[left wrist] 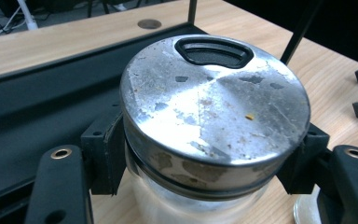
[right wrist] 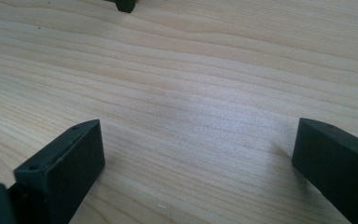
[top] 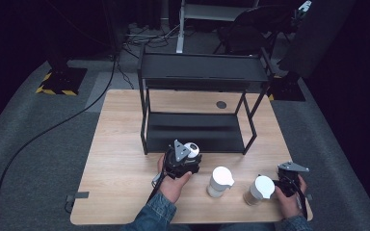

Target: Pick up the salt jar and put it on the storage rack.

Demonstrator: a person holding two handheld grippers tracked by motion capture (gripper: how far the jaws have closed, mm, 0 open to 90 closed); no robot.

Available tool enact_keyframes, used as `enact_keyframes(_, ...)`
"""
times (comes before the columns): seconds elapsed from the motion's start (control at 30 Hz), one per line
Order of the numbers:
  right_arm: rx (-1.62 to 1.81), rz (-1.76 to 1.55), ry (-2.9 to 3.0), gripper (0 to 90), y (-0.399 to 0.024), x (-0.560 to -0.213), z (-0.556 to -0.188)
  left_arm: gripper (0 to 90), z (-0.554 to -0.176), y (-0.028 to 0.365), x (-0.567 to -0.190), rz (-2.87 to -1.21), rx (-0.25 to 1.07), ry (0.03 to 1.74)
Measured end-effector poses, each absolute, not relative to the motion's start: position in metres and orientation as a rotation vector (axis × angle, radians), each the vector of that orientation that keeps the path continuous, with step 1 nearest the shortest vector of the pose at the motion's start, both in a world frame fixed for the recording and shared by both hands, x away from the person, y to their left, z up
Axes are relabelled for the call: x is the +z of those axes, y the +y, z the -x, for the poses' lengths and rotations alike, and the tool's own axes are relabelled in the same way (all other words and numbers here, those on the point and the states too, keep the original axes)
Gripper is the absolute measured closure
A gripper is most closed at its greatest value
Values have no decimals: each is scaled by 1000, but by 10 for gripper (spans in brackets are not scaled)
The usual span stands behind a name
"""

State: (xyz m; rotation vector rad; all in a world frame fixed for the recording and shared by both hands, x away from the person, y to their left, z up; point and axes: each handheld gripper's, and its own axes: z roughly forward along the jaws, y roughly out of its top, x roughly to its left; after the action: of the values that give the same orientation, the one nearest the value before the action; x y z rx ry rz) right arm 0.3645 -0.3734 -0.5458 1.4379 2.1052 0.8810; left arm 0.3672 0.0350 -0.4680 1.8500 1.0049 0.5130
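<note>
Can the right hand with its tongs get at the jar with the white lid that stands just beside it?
Probably yes. The right tongs are open with nothing between them, and the jar stands just to their left on the table with nothing between. The other jar stands farther off.

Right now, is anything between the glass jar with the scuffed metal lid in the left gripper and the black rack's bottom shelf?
Nothing visible: the left gripper clamps the glass jar, and the black metal rack's bottom shelf lies bare just beyond.
</note>
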Motion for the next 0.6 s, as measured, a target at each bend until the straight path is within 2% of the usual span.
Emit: enact_keyframes(0.6,881,-1436,2106,20,-373,-546,-365,302,-379,53,-443,-1830,556,1000)
